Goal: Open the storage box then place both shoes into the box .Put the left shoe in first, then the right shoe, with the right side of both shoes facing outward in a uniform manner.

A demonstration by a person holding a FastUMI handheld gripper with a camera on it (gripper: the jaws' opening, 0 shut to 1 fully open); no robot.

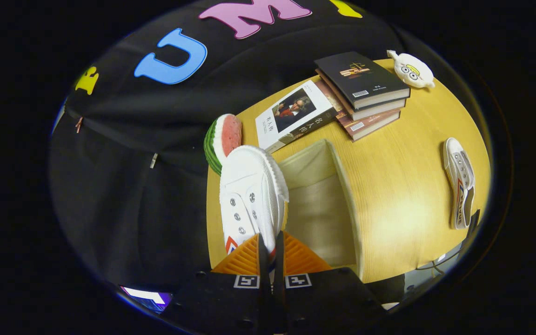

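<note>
White sneaker [251,195] with red-and-blue side mark, pinched by gripper [270,253]. Beside it: cream storage box [342,195] on yellow wood-grain table [403,186], green-rinded red watermelon slice [224,139]. Beyond box: black-covered book [358,77].

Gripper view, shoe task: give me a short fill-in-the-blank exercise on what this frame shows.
1. The gripper is shut on a white ____.
2. The held shoe hangs beside the open storage ____.
3. The second shoe lies on the ____, apart from the storage box.
4. Beyond the box, a slice of ____ sits next to the books.

Missing words: shoe; box; table; watermelon
</note>
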